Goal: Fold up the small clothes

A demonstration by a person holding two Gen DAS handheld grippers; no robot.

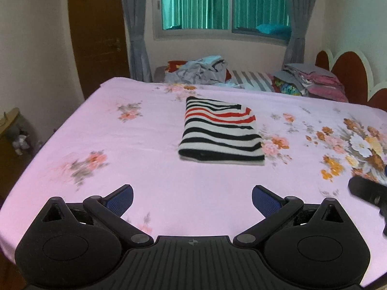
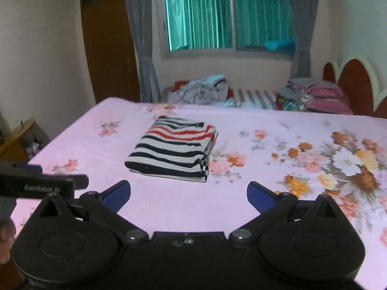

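One wide bed (image 1: 150,169) under a pink flowered sheet carries everything. Beyond its far edge lie a rumpled clothes heap (image 1: 205,71) and a folded stack (image 1: 312,82). Mid-bed rests the striped garment (image 1: 221,133), already folded into a neat rectangle; it looks light, soft and floppy, best taken at the thick folded edge. Left tool (image 1: 192,200) and right tool (image 2: 188,194) both stand wide apart, empty, near it.

Cut off at the right edge ahead of the left gripper (image 1: 192,199) — right gripper (image 1: 370,193), body only. Beyond the striped garment (image 2: 171,149), blurred clothes heap (image 2: 203,89) — pieces indistinguishable.
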